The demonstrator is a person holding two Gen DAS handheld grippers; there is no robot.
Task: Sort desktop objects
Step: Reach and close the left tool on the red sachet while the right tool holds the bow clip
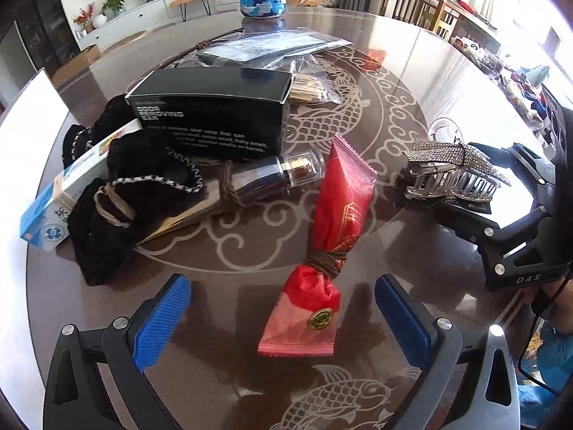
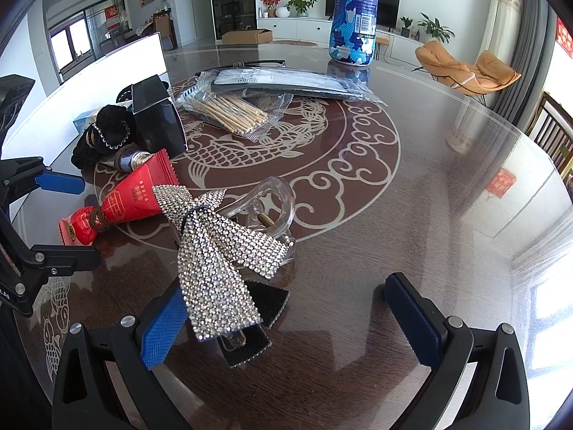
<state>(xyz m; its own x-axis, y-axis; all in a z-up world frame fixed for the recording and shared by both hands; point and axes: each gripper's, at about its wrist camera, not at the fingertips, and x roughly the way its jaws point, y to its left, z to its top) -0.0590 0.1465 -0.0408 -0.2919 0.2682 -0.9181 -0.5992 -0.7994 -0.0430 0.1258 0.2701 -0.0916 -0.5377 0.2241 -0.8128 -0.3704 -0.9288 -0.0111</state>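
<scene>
Both grippers are low over the glossy tabletop point(image 1: 412, 82), and both are spread wide, pinching nothing. The left gripper point(image 1: 283, 317) frames the near end of the red sachet point(image 1: 333, 222), its blue pads apart on either side; the sachet is tied with brown cord and lies pointing toward twelve o'clock. At ten o'clock from it there's a heap: a black box point(image 1: 215, 114), a small glass bottle point(image 1: 279, 175) just in front of it, black mesh fabric point(image 1: 118, 193) and a blue-and-white carton point(image 1: 53, 208). Over at three o'clock sits the rhinestone hair clip point(image 1: 454, 172), with the right gripper behind it.

From the right wrist, the right gripper point(image 2: 290, 317) has the hair clip's rhinestone bow point(image 2: 218, 261) lying against its left pad, the right pad well clear. A bag of wooden sticks point(image 2: 232, 111) rests at twelve o'clock, and a blue camouflage bottle point(image 2: 354, 14) stands upright at the far edge.
</scene>
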